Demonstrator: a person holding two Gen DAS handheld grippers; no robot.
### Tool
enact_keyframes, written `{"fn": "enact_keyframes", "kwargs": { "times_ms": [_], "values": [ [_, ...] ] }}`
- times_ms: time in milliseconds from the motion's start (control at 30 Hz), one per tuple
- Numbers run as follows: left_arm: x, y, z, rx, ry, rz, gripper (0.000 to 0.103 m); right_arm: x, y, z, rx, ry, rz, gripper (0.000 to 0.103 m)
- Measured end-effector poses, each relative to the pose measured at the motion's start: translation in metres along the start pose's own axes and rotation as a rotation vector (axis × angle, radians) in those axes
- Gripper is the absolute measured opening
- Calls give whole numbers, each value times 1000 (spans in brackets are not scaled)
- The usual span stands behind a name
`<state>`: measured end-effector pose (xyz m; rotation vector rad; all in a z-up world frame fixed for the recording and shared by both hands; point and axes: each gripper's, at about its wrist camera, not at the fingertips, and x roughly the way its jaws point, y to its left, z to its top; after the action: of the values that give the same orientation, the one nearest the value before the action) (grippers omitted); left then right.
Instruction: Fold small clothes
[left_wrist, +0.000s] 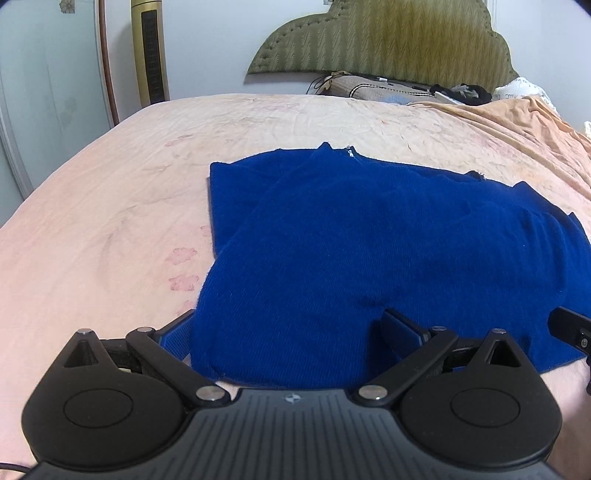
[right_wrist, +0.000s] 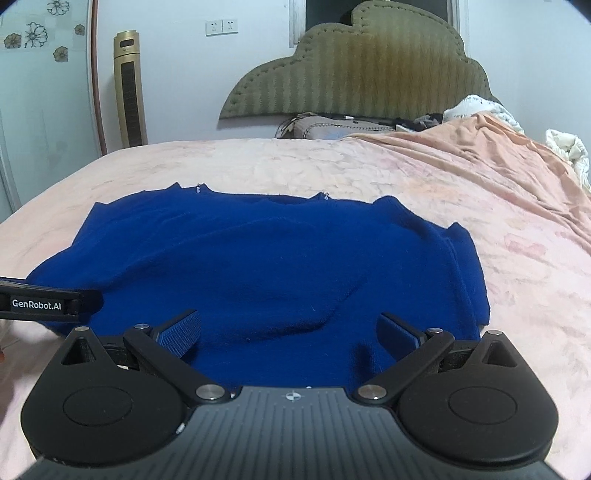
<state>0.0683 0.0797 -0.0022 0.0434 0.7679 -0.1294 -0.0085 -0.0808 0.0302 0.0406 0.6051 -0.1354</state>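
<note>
On the pink bedspread (right_wrist: 369, 173) a blue sweater (right_wrist: 266, 258) is being approached at its near hem; left gripper (left_wrist: 291, 332) and right gripper (right_wrist: 288, 332), jaws wide, should be closed evenly on both corners.

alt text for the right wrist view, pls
The right gripper hangs open over the near hem of a blue sweater spread flat on a pink bedsheet. The left gripper pokes in at the left edge, and a padded green headboard stands against the far wall.
</note>
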Motion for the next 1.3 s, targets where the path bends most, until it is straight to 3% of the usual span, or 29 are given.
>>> {"fn": "enact_keyframes", "kwargs": {
  "times_ms": [133, 367, 800, 1000, 1300],
  "values": [
    [-4, 0, 1, 9, -5, 7, 103, -4, 11, 1, -53, -21, -24, 102],
    [-9, 11, 11, 12, -22, 26, 103, -11, 38, 4, -188, -40, 10, 102],
    [-9, 22, 20, 25, -18, 43, 103, -21, 75, 5, -326, -64, 78, 102],
    [-1, 41, 31, 11, -5, 9, 103, -24, 98, 7, -398, -84, 103, 99],
    [45, 99, 81, -62, 53, -84, 103, -21, 156, -11, -644, -123, 97, 94]
  ]
}}
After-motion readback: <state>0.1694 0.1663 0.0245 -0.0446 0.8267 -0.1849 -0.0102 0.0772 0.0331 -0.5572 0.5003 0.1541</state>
